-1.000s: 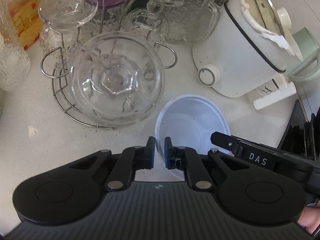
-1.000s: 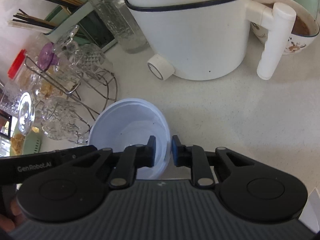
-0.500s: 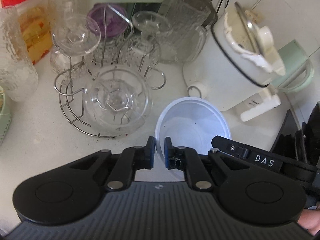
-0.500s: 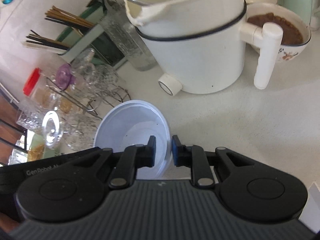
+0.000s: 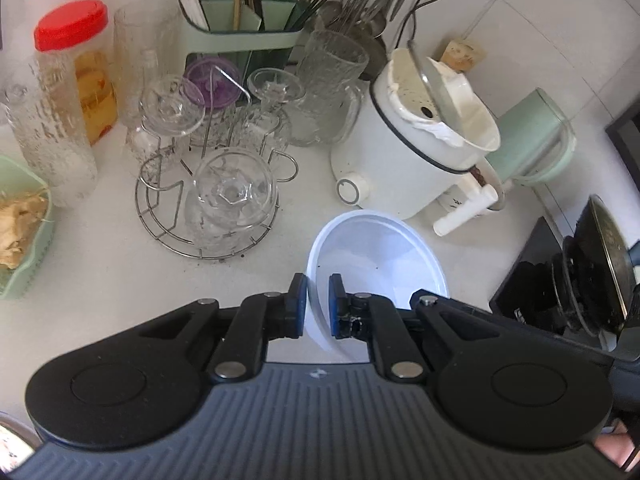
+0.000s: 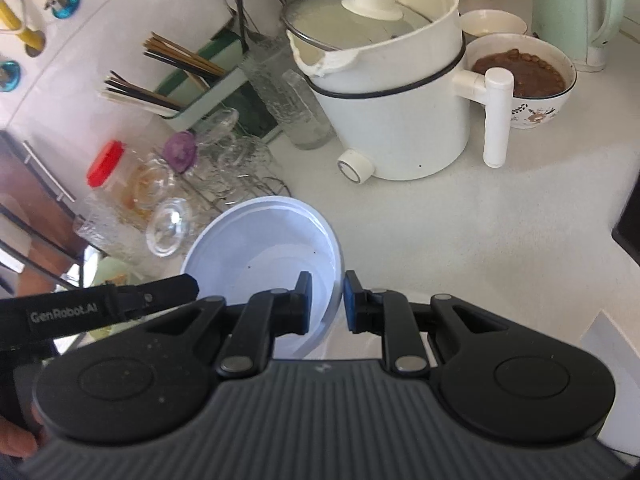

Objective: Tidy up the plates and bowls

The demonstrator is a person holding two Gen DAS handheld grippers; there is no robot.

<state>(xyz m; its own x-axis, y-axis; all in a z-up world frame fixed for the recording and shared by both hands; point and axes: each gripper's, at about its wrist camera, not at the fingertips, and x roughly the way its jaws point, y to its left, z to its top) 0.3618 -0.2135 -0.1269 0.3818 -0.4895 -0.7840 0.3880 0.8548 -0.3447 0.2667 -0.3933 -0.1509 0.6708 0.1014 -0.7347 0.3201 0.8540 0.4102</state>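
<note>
A pale blue-white plastic bowl (image 5: 380, 256) is held above the white counter by both grippers. My left gripper (image 5: 318, 306) is shut on its left rim, one finger inside and one outside. My right gripper (image 6: 325, 302) is shut on its right rim; the bowl (image 6: 260, 256) fills the middle of the right wrist view. The right gripper's arm (image 5: 500, 320) shows in the left wrist view, and the left gripper's arm (image 6: 100, 308) in the right wrist view.
A wire rack of upturned glasses (image 5: 224, 192) stands left of the bowl. A white electric pot (image 5: 416, 152) with a handle stands behind it. A bowl of brown food (image 6: 524, 80), a green kettle (image 6: 576, 8), a utensil holder (image 5: 248, 20), a red-lidded jar (image 5: 76, 68) and a black pan (image 5: 592, 272) surround the counter.
Both grippers have risen with the bowl; the counter things look smaller and further away. More of the back wall and utensil holder is in view.
</note>
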